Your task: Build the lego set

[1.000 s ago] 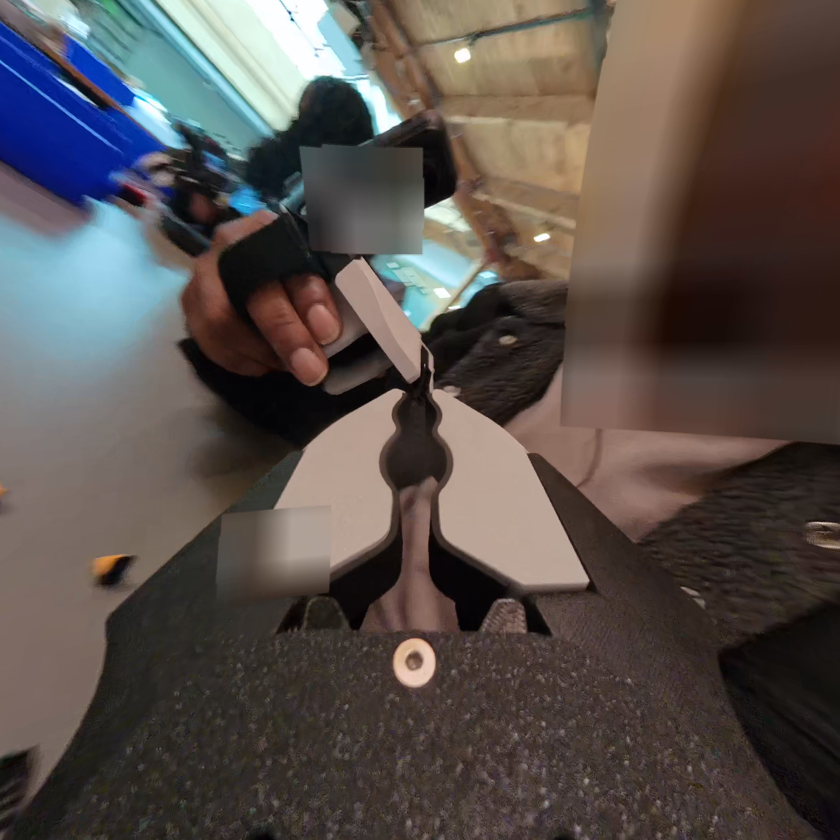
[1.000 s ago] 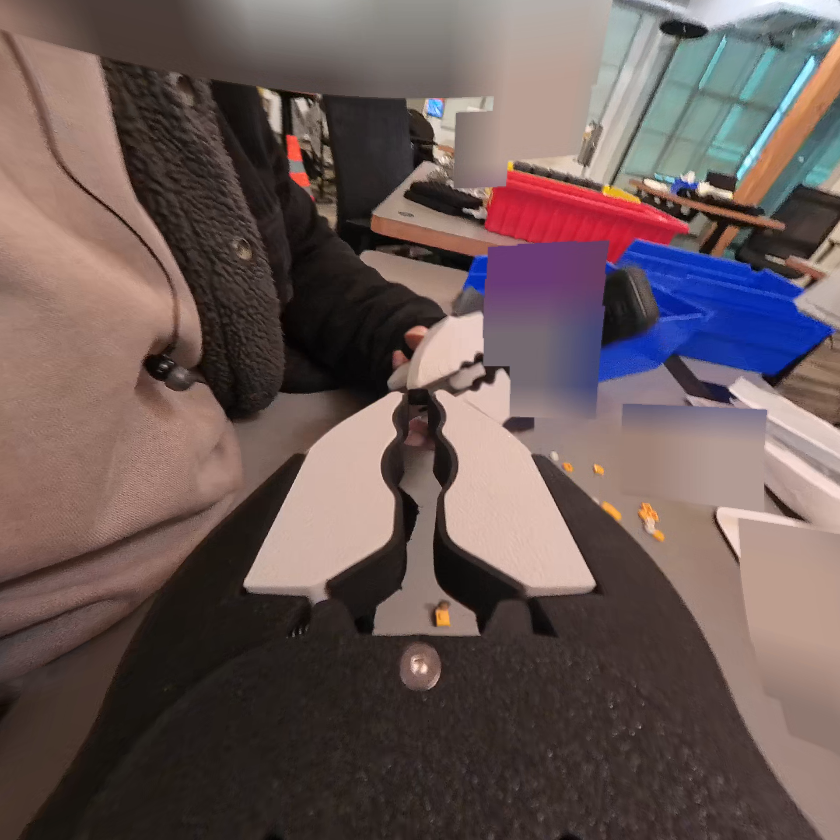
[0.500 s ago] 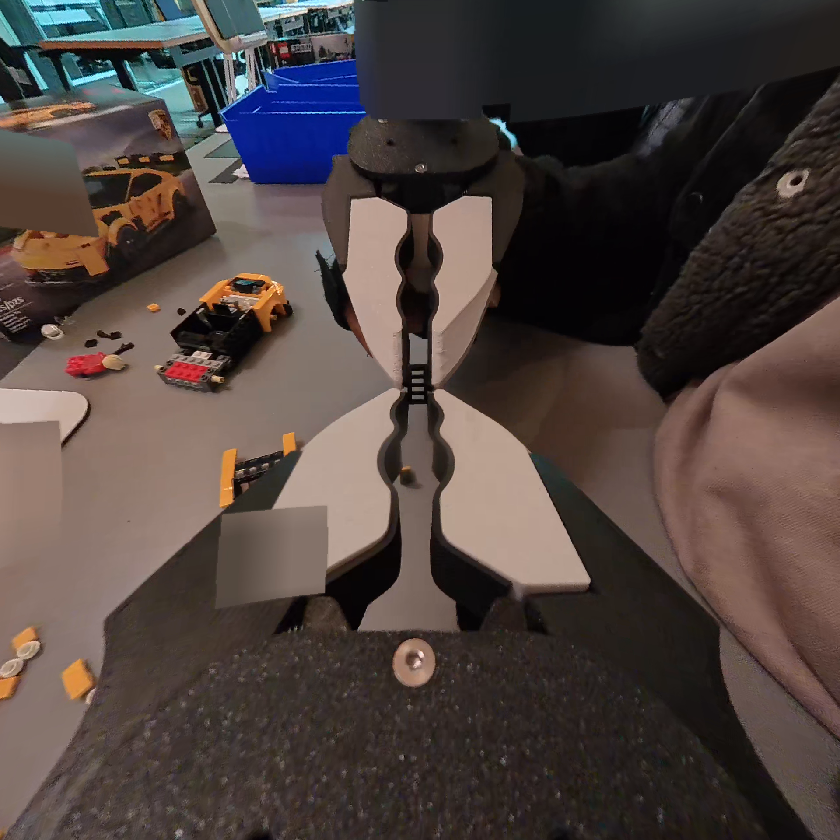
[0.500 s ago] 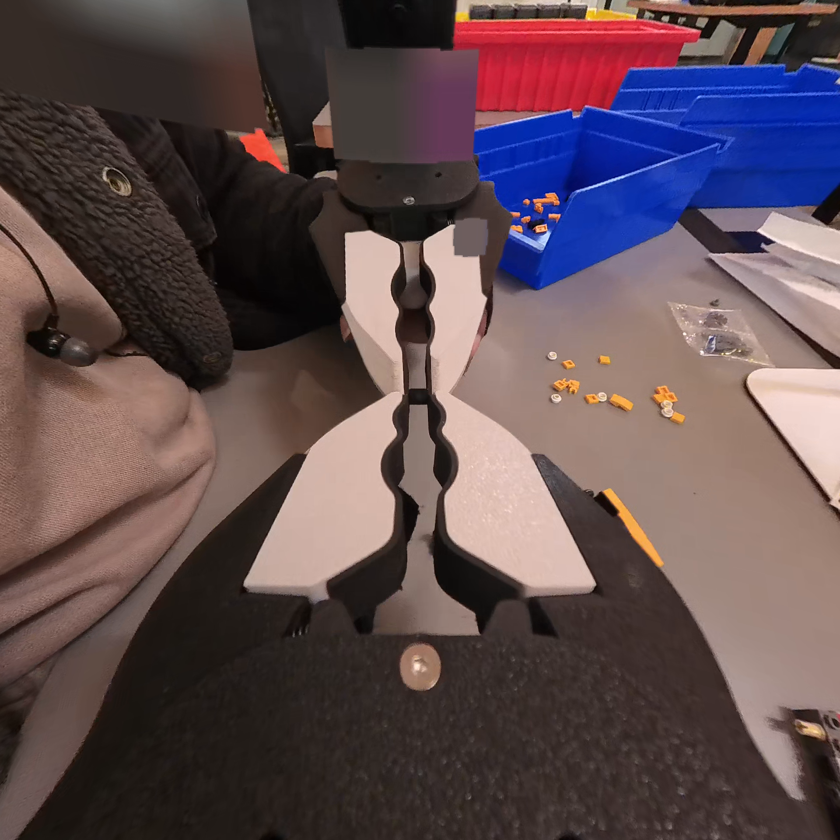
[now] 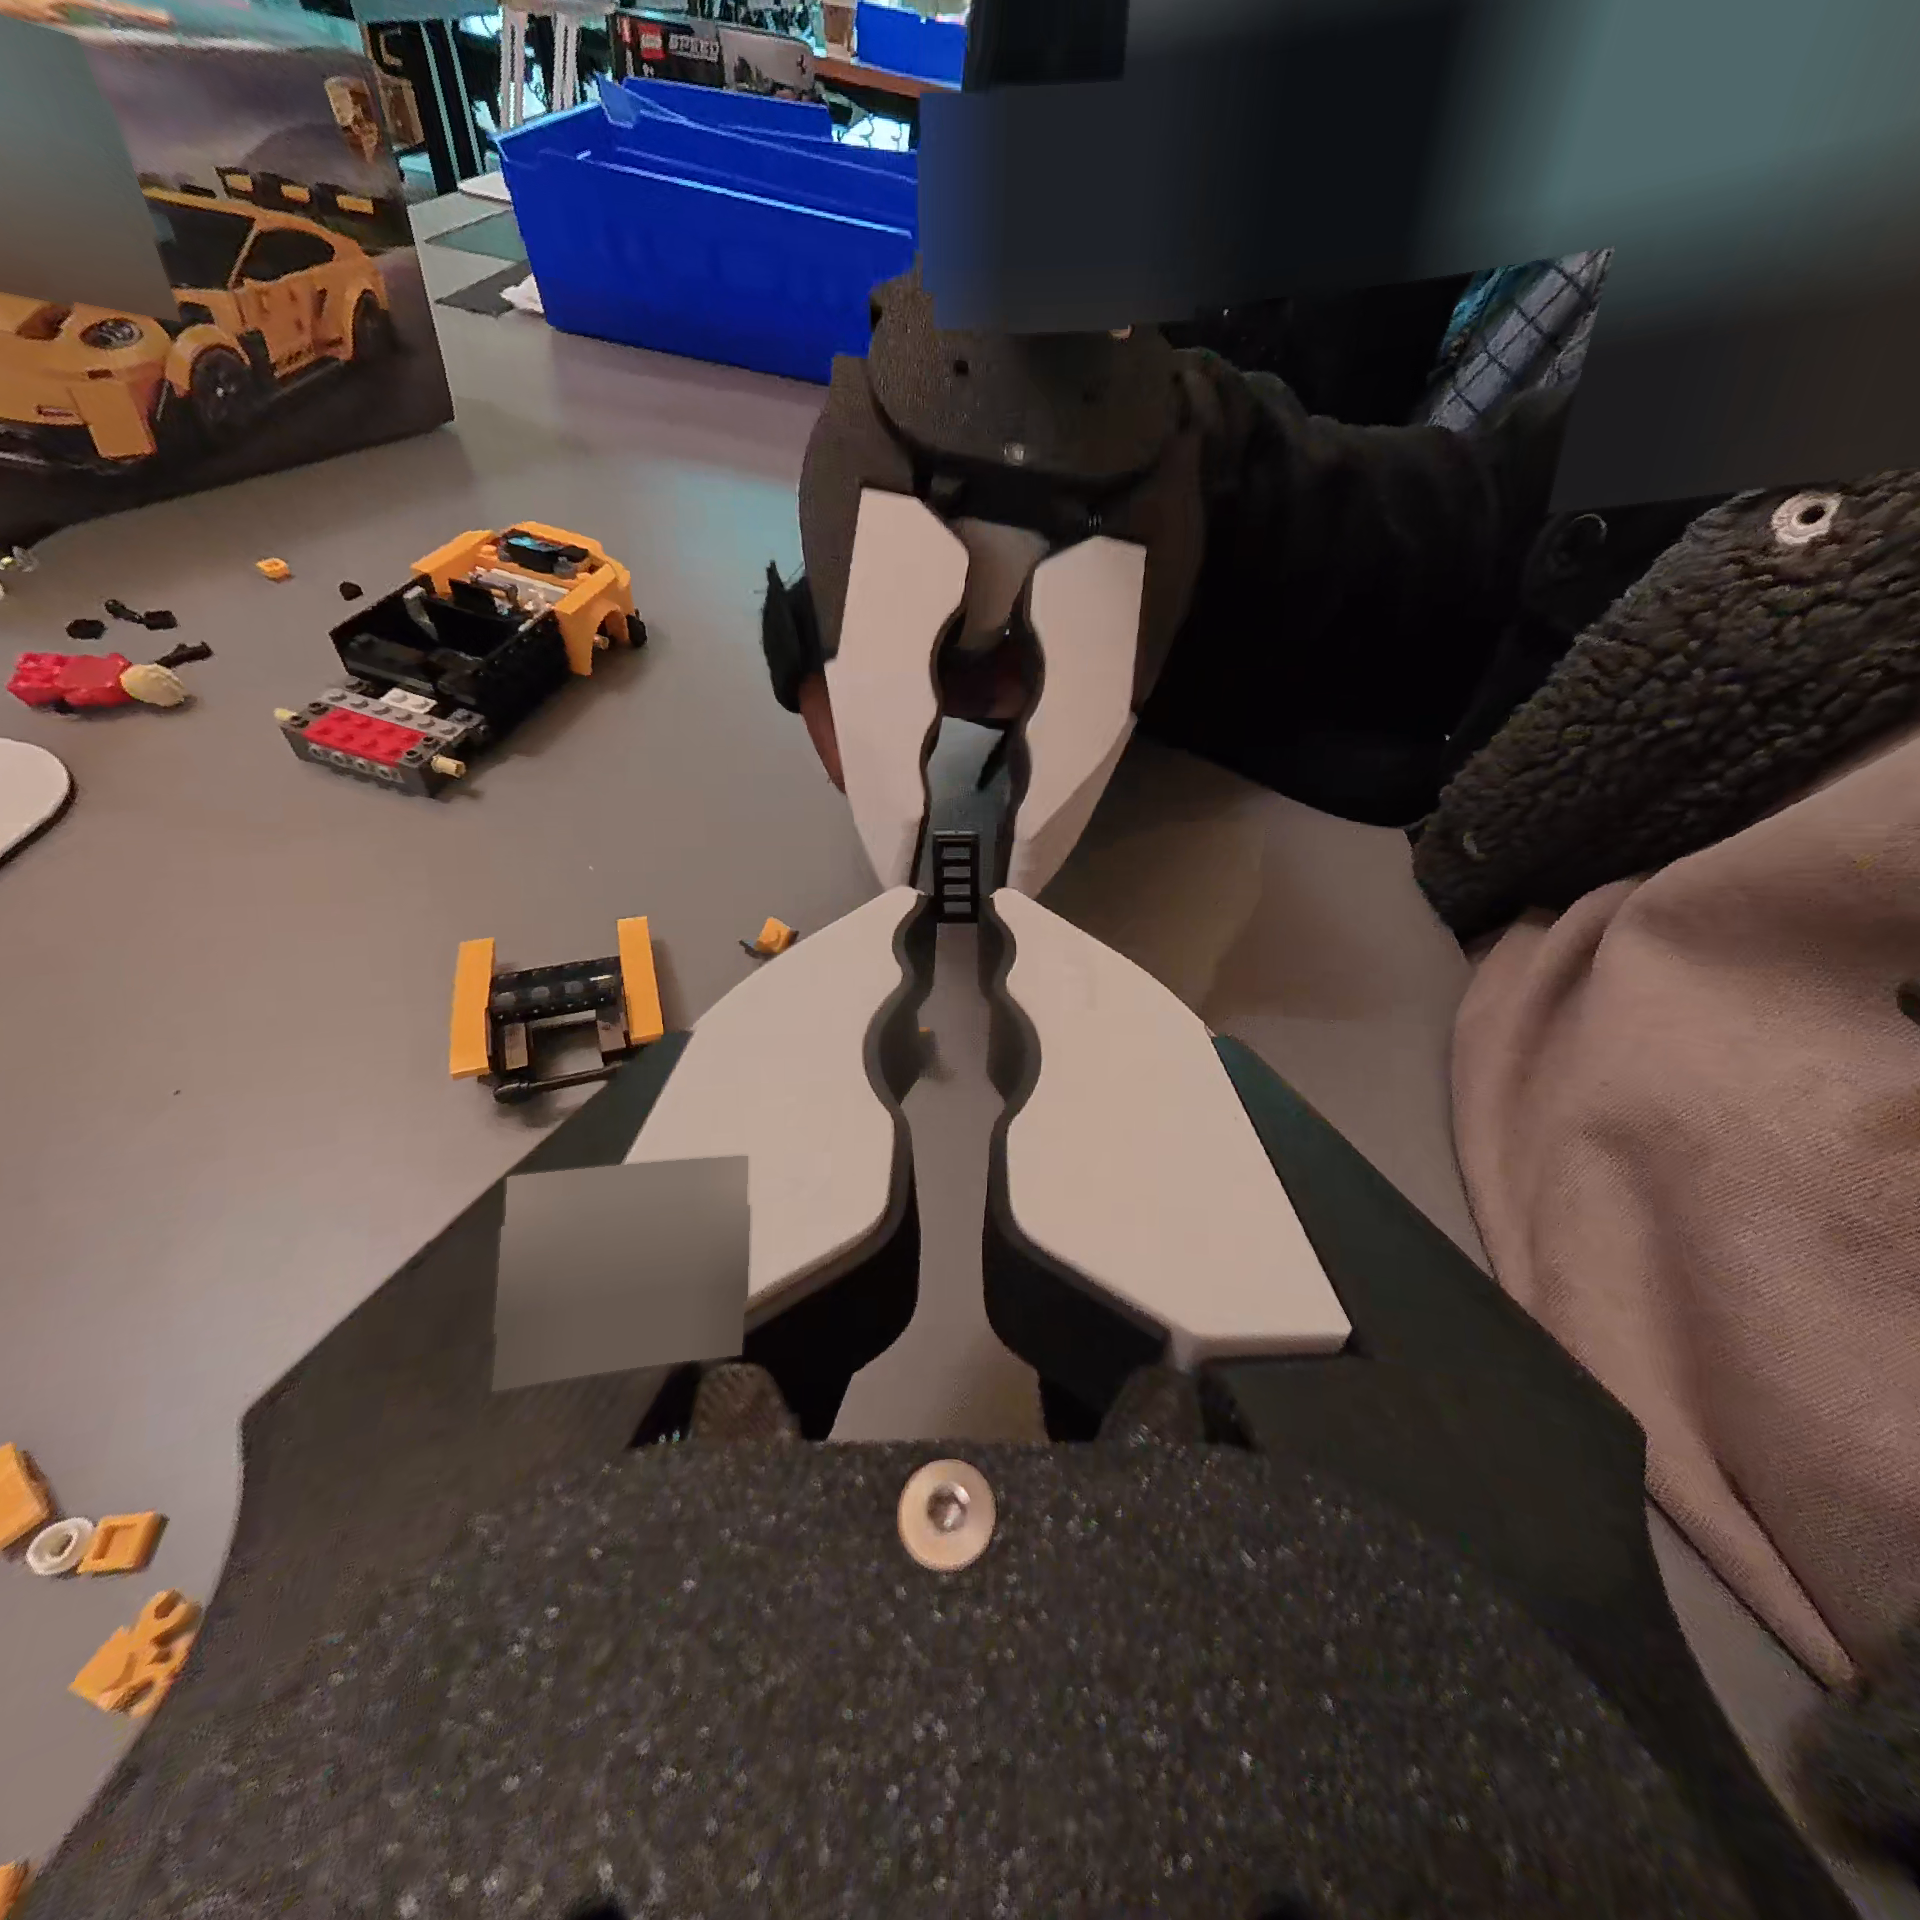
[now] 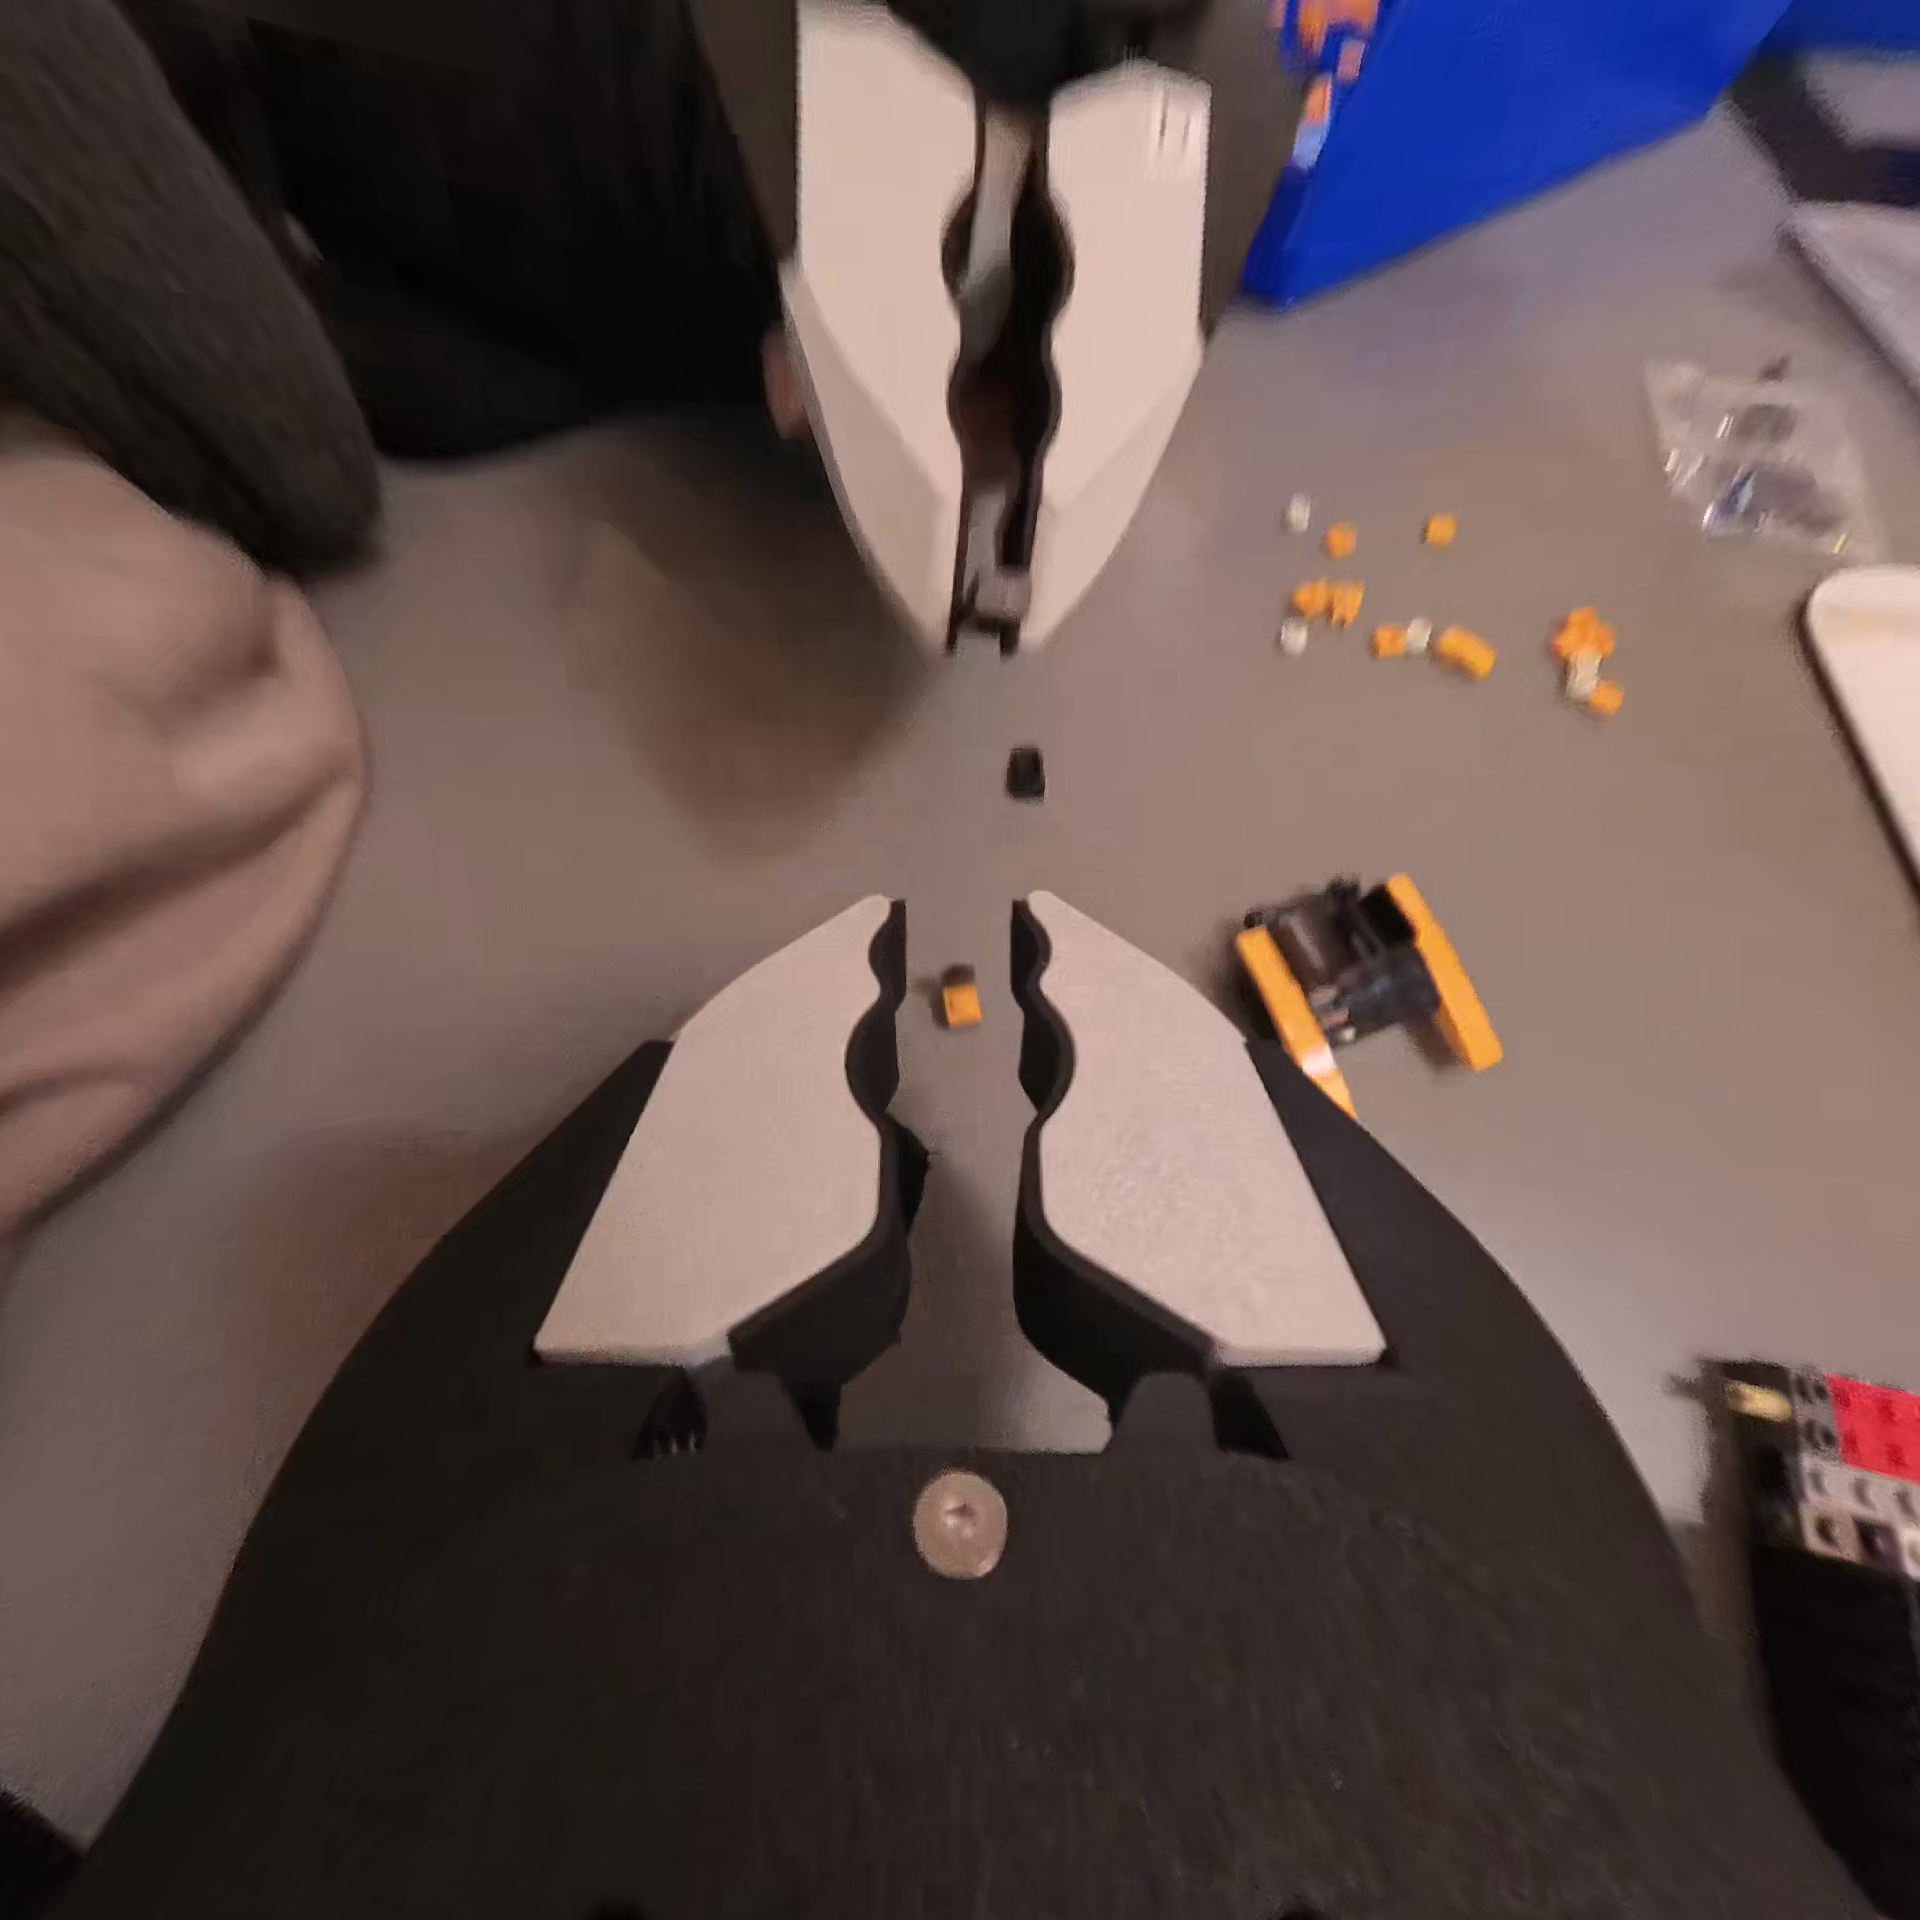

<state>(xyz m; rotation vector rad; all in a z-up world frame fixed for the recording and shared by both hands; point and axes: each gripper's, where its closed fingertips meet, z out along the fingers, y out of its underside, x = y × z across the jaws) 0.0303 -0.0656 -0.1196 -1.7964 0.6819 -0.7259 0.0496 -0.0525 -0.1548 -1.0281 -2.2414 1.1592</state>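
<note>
My left gripper is shut on a small black grille piece, held above the grey table. The right wrist view shows it facing me with the dark piece at its tips. My right gripper is open and empty, a short way back from the left one. A tiny black piece shows between the two grippers. A small orange piece lies on the table between my right fingers. The partly built yellow-and-black car stands at the left.
An orange-and-black subassembly lies near my left fingers. Loose orange pieces and a clear bag lie to the right. A set box and a blue bin stand behind. The person's beige hoodie is close. My right gripper's tips are some 20 cm from the partly built yellow-and-black car.
Both grippers came down from a raised, tilted pose to just over the table. My right gripper has opened and drawn back. The left keeps the black piece.
</note>
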